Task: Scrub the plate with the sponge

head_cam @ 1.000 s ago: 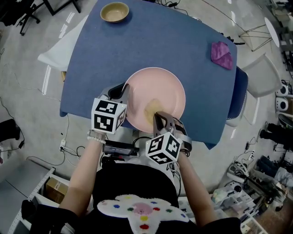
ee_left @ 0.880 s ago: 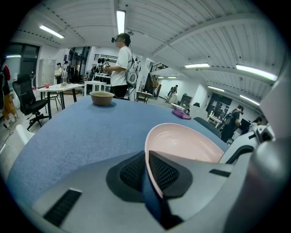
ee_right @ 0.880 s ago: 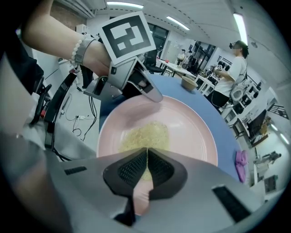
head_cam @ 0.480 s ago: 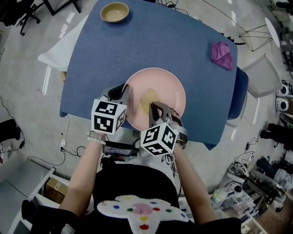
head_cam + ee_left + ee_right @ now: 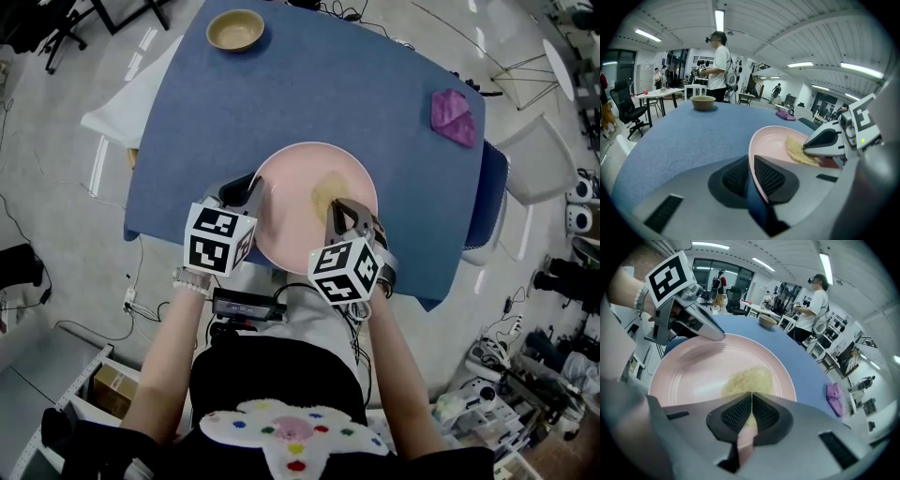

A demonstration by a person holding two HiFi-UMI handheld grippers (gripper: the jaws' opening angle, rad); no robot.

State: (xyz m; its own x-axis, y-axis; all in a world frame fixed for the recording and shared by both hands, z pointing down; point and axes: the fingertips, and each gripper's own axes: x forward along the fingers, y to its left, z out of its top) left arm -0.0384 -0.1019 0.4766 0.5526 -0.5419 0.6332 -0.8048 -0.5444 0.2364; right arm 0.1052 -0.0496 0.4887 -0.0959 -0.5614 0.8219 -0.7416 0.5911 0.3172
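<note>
Blue table [image 5: 375, 103], near edge: round pink plate [image 5: 286, 202], rim clamped by left gripper [image 5: 751, 173] for steadiness; right gripper [image 5: 751, 413] pinches flat yellow sponge [image 5: 747, 379] to scrub.

Sponge [image 5: 329, 194] shifted across the plate [image 5: 281, 183]. A second ago it was toward 6 o'clock of the plate's middle, half a second ago toward 9, and now it is toward 1 o'clock. The right gripper [image 5: 343, 210] swung over with it. Its marker cube moved from 6 o'clock off the rim to about 5 o'clock.
</note>
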